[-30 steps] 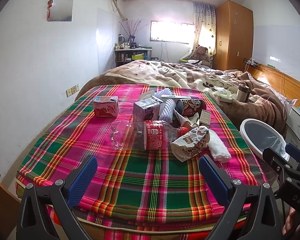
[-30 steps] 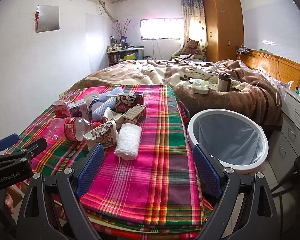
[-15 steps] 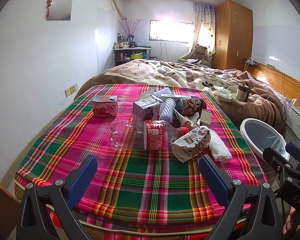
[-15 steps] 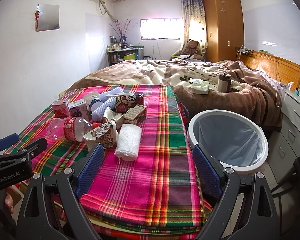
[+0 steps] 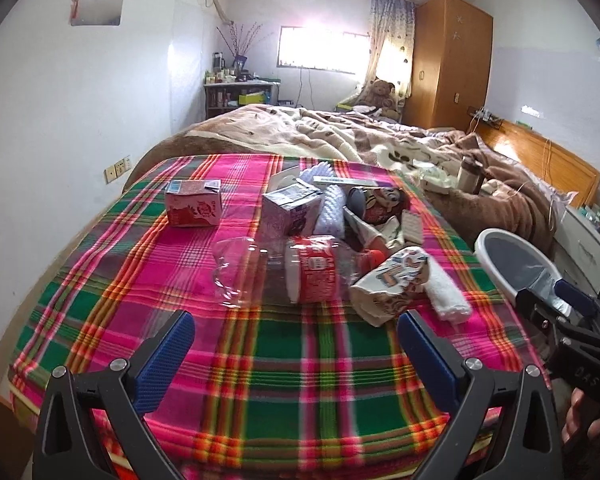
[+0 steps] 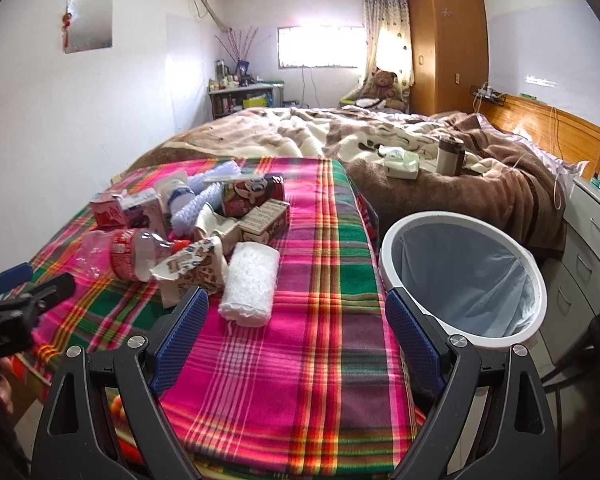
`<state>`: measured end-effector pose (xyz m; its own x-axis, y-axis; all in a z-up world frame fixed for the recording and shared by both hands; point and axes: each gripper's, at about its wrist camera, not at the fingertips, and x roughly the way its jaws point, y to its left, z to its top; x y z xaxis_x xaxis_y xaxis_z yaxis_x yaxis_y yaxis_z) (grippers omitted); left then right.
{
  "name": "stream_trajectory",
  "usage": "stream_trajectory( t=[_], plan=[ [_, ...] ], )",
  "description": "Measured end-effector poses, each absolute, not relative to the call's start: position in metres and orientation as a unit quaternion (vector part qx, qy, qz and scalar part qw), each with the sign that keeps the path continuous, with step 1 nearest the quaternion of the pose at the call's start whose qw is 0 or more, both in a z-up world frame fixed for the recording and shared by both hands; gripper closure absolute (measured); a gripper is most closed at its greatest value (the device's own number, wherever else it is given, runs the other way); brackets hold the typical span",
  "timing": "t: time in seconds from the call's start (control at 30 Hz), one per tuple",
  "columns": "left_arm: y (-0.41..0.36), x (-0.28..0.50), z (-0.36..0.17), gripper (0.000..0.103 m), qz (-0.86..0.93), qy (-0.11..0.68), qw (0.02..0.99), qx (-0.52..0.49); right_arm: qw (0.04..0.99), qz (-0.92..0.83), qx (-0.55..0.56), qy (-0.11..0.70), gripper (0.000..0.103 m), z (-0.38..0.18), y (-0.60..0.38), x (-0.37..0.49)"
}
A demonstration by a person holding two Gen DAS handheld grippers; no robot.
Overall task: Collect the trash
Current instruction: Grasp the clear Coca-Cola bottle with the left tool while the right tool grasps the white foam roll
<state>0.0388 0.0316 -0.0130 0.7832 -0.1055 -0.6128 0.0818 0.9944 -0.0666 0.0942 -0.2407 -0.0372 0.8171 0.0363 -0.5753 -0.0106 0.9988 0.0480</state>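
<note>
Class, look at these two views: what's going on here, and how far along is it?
A person holds two sets of tongs over a plaid blanket strewn with trash. Both the left tongs and right tongs are open and empty, so nothing has been picked up yet. A clear plastic bottle, cartons, a crumpled wrapper and a white roll lie in a heap. The lined bin beside the bed looks empty.

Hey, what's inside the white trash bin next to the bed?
The white trash bin holds a pale blue liner; no trash shows on the visible walls. Its very bottom is hidden by the near rim and the right tool.
</note>
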Motion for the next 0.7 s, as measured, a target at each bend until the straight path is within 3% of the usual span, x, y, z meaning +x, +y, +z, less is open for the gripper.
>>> stream_trajectory(
  t=[0.37, 0.5, 0.7],
  plan=[
    [0.038, 0.097, -0.012, 0.0, -0.092, 0.341, 0.931, 0.092, 0.938, 0.031, 0.026, 0.344, 0.012, -0.049, -0.229, 0.13],
    [0.037, 0.122, -0.018, 0.008, -0.131, 0.363, 0.917, 0.102, 0.931, 0.036, 0.022, 0.363, 0.019, -0.057, -0.222, 0.14],
    [0.034, 0.148, -0.03, 0.008, -0.161, 0.391, 0.898, 0.117, 0.917, 0.045, 0.019, 0.396, 0.032, -0.067, -0.215, 0.154]
  ],
)
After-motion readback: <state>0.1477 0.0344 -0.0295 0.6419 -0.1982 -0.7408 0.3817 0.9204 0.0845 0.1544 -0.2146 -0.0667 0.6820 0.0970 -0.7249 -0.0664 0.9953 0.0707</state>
